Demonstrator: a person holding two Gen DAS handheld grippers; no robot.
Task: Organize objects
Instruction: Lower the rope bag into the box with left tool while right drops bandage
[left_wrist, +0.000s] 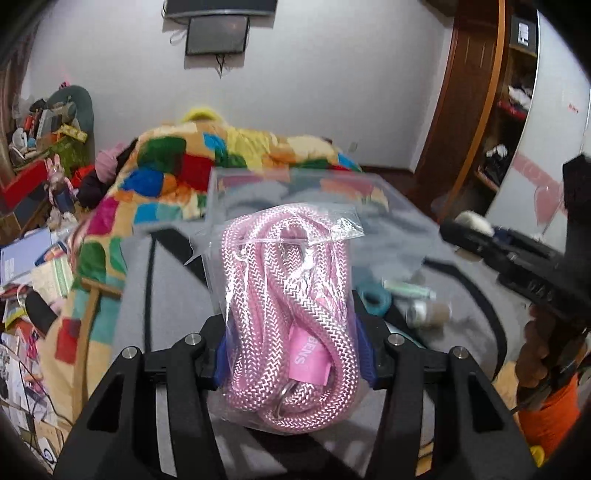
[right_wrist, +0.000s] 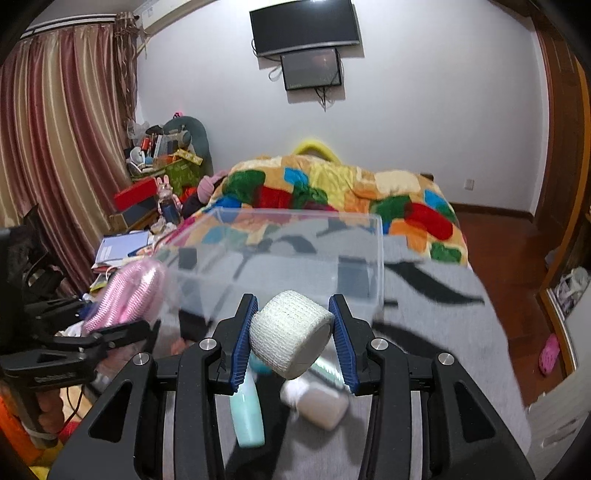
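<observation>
My left gripper is shut on a clear bag of pink rope and holds it above the grey bed cover, in front of a clear plastic box. The bag also shows in the right wrist view, left of the box. My right gripper is shut on a white bandage roll, held near the box's front wall. The right gripper also shows in the left wrist view at the right.
On the grey cover lie a mint tube and a small white bottle under my right gripper. A teal tape ring lies near the bag. A colourful quilt is behind the box. Clutter fills the left side.
</observation>
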